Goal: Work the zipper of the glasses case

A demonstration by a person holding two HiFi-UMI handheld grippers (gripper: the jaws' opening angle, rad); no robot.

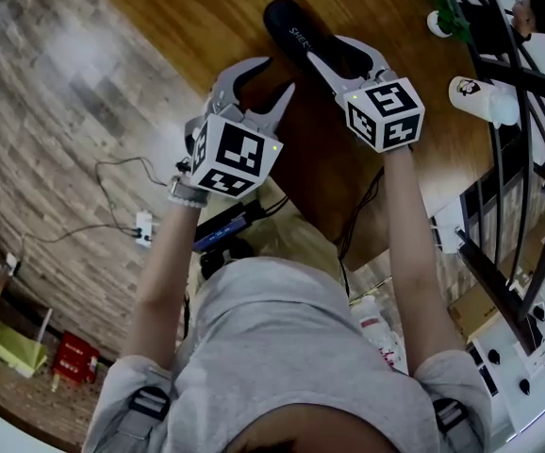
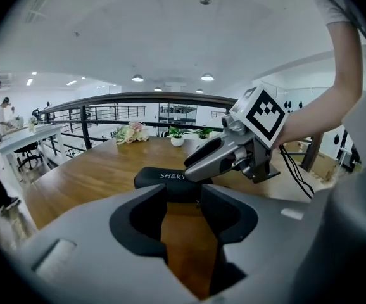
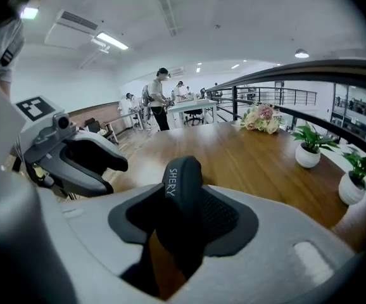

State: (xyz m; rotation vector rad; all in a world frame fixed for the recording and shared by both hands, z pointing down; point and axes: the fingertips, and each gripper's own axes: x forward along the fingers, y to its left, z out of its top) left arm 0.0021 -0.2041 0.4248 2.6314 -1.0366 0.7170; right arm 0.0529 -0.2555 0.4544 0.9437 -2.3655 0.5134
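A black zip-up glasses case (image 1: 289,25) lettered in white lies on the wooden table (image 1: 178,17). In the right gripper view the case (image 3: 182,192) stands end-on between the wide-set jaws of my right gripper (image 3: 180,227). It lies close to the right pad, and a gap shows at the left pad. My left gripper (image 1: 258,81) is open just short of the case's near end. In the left gripper view the left gripper (image 2: 183,217) has only bare wood between its pads, and the case (image 2: 161,177) lies just beyond the tips. No zipper pull is visible.
Potted plants (image 3: 308,149) and a flower bunch (image 3: 260,118) stand along the table's far side by a dark railing (image 1: 522,140). A white object (image 1: 480,100) lies at the table's right edge. Cables (image 1: 112,206) and boxes lie on the floor. People stand at a distant desk (image 3: 161,97).
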